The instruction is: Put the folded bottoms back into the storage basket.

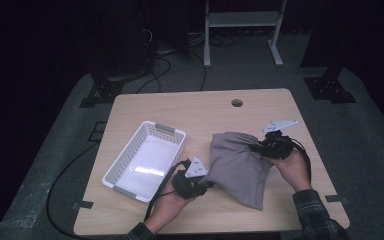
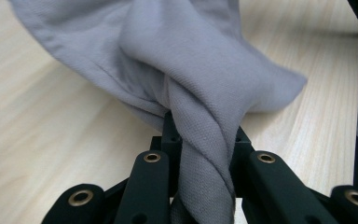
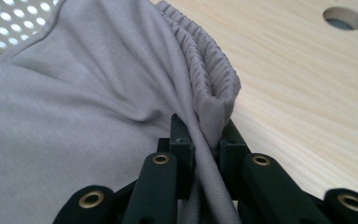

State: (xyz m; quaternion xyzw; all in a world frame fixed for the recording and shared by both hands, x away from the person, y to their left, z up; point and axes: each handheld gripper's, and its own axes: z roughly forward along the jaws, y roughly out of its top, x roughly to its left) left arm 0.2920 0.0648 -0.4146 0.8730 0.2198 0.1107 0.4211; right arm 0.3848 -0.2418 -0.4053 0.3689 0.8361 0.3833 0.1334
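A grey cloth garment (image 1: 237, 167) with an elastic waistband (image 3: 209, 70) hangs between both grippers over the right half of the wooden table (image 1: 200, 112). My left gripper (image 1: 207, 184) is shut on its lower left corner; a twisted fold of the grey cloth (image 2: 200, 140) runs between the black jaws of the left gripper (image 2: 204, 140). My right gripper (image 1: 256, 147) is shut on the upper right edge, and there the jaws of the right gripper (image 3: 203, 135) pinch the grey cloth (image 3: 74, 107) just below the gathered waistband.
A white perforated plastic basket (image 1: 122, 162) sits on the left half of the table, close to my left hand. A round cable hole (image 1: 237, 103) lies near the far edge. Black cables trail off the front-left.
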